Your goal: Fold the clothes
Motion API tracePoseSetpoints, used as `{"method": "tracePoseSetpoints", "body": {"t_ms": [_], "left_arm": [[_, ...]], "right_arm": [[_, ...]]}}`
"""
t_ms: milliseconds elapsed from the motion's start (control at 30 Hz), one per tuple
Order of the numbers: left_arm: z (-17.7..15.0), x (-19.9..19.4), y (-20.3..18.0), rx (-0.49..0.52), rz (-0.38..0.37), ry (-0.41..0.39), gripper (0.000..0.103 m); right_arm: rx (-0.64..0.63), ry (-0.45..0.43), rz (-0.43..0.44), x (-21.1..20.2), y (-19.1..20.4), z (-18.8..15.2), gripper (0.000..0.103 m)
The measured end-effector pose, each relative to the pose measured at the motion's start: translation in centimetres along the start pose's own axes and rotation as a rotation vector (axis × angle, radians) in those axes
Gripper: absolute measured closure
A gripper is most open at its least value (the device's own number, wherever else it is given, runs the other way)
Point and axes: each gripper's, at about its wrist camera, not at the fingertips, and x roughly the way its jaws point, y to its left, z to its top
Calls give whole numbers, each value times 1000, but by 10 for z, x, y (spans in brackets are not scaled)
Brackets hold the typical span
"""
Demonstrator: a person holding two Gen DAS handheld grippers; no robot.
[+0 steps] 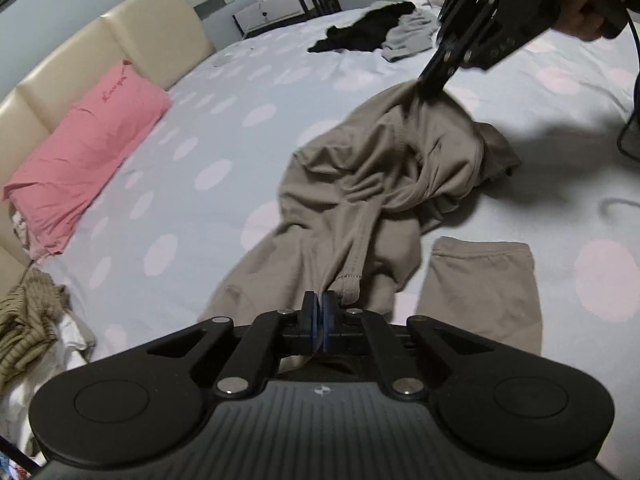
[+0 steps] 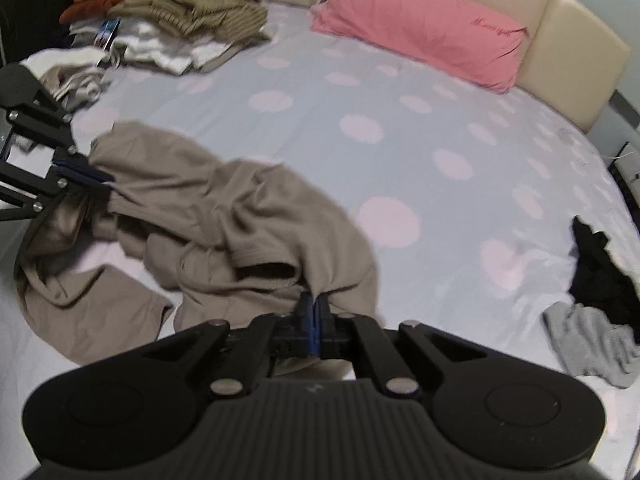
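A: Nearest to us, the left claw is pinched tight on a hemmed edge of the beige garment, and the right claw is clamped just as tight on another bunch of it. The garment itself lies crumpled on the bed, in the middle of the spotted sheet, with the pink pillow well beyond it by the headboard.

B: So we have two holds. We judge the step in hand is to spread the piece flat, and to do it well we should lift both edges together and draw them apart evenly, so the twist in the middle falls out and does not tighten.

A: Agreed, and we keep the cloth low over the bed so that it lays down smooth.

B: What can't we make out? The fabric is blurred, so we cannot tell whether it is a shirt or trousers, nor which edge each claw has. The folds hide the rest.

A: Beside the garment, a flat beige piece lies just apart; whether it joins on we cannot say. Further from the garment, a black and grey heap is too small to read.
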Motion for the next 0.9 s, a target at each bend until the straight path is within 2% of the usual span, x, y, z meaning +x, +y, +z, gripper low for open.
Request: {"method": "tracePoseSetpoints", "body": {"t_ms": [200,333,433,533,667,900], "left_arm": [[10,-38,36,-163,97,-110,103],[18,-78,58,-262,160,-211,103],[25,-106,64,-306,162,-283,103],[26,-121,67,-388,120,-319,102],[20,-99,62,-406,75,-245,102],[8,-57,58,-420,73,-121,102]], "right_arm": [[3,-78,-82,-41,-32,14,102],[26,-175,-148,-80,-59,25,102],[31,-232,-144,-106,-73,31,102],[66,-262,-113,-125,-85,35,102],[109,-225,-55,-124,-92,36,102],[118,-76,-18,-36,-82,26,102]]}}
